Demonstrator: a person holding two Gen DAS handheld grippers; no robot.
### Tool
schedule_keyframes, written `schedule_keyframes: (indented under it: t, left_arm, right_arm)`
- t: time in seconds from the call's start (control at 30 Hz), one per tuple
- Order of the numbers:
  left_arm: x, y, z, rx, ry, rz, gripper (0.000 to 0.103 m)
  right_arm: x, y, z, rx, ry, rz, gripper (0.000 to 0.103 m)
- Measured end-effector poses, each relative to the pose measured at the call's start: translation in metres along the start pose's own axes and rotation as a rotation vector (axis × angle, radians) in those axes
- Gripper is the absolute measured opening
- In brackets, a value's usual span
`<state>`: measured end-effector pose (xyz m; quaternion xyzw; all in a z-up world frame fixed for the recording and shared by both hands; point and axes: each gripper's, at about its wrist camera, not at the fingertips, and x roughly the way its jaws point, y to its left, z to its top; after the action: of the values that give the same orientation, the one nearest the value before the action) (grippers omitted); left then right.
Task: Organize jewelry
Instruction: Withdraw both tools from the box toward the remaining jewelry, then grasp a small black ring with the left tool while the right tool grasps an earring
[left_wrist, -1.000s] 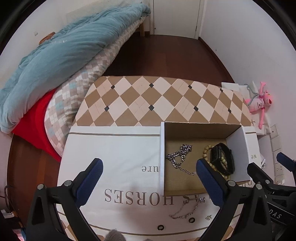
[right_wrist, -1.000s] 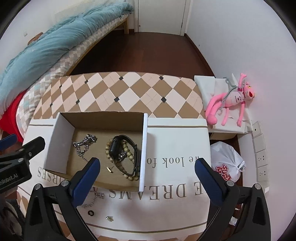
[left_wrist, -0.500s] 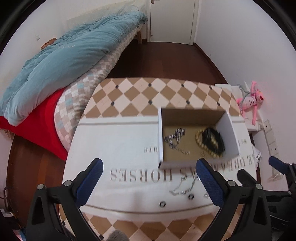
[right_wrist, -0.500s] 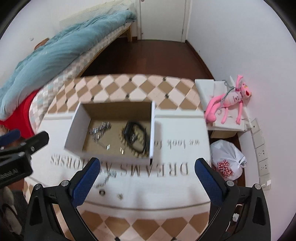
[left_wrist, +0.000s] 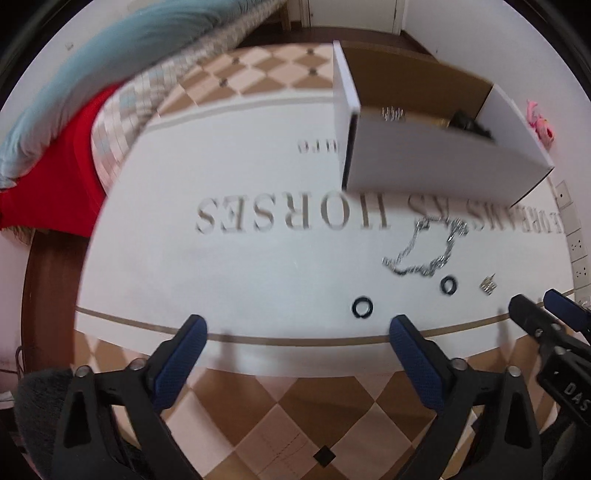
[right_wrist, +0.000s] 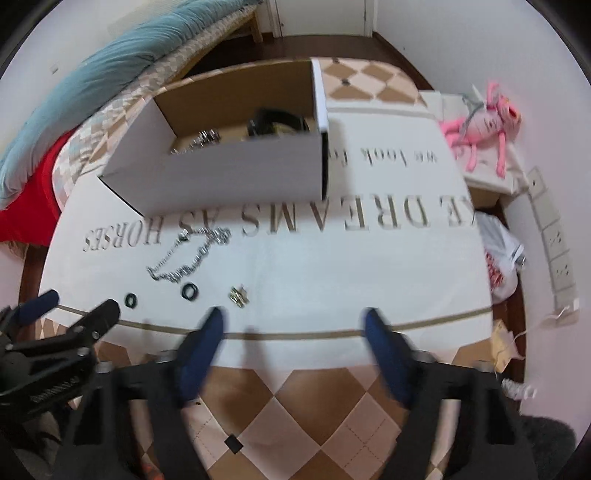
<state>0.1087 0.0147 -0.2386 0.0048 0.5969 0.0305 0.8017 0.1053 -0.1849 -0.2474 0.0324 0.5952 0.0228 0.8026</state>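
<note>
A white cardboard box (left_wrist: 436, 162) (right_wrist: 236, 173) stands on a white printed cloth and holds a silver chain, beads and a black band (right_wrist: 273, 122). In front of it lie a silver chain (left_wrist: 424, 254) (right_wrist: 188, 254), two black rings (left_wrist: 362, 307) (left_wrist: 448, 285) (right_wrist: 189, 291) (right_wrist: 130, 300) and a small metal earring (left_wrist: 488, 286) (right_wrist: 239, 295). My left gripper (left_wrist: 295, 336) is open and empty, low over the cloth's near edge. My right gripper (right_wrist: 295, 328) is open and empty, just right of the earring.
The cloth (left_wrist: 221, 258) covers a checkered tabletop (right_wrist: 314, 406). A bed with a blue quilt (left_wrist: 110, 55) is at the left. A pink plush toy (right_wrist: 480, 125), a plastic bag (right_wrist: 502, 258) and wall sockets (right_wrist: 557, 243) are at the right.
Both grippers have pulled back toward me and dropped low near the cloth's front edge. The box now looks farther off and the loose pieces lie just ahead. Both stay open.
</note>
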Motion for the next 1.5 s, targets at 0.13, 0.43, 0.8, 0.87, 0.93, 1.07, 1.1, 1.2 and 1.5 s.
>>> schedule_keyframes:
  t: [0.13, 0.43, 0.8, 0.87, 0.93, 1.07, 1.1, 1.2, 1.5]
  left_arm:
    - [0.005, -0.005, -0.003, -0.007, -0.014, -0.041, 0.077]
    - [-0.006, -0.024, -0.001, 0.037, -0.051, -0.081, 0.030]
    - [-0.008, -0.019, 0.000, 0.038, -0.065, -0.095, 0.010]
    - [-0.007, -0.011, 0.001, 0.029, -0.065, -0.088, 0.010]
    - [-0.007, -0.002, 0.001, 0.017, -0.063, -0.081, 0.010]
    - [-0.005, 0.010, 0.001, -0.001, -0.055, -0.061, 0.010]
    - [-0.004, 0.012, 0.001, -0.004, -0.053, -0.060, 0.010]
    - [-0.003, 0.016, 0.001, -0.005, -0.053, -0.056, 0.010]
    - [-0.005, 0.015, 0.002, -0.008, -0.047, -0.073, 0.010]
  right_arm:
    - [0.002, -0.004, -0.004, 0.005, -0.006, 0.004, 0.065]
    - [0.001, -0.009, 0.001, 0.031, -0.026, 0.017, 0.062]
    - [-0.009, -0.001, 0.006, 0.034, -0.061, 0.080, 0.057]
    - [-0.012, 0.003, 0.007, 0.030, -0.074, 0.116, 0.054]
    - [-0.013, 0.011, 0.007, 0.011, -0.082, 0.137, 0.052]
    - [-0.002, 0.024, 0.008, -0.019, -0.069, 0.121, 0.050]
    - [0.001, 0.026, 0.008, -0.025, -0.065, 0.119, 0.049]
    - [0.011, 0.033, 0.006, -0.048, -0.051, 0.117, 0.039]
    - [0.014, 0.046, -0.005, -0.125, -0.101, 0.063, 0.005]
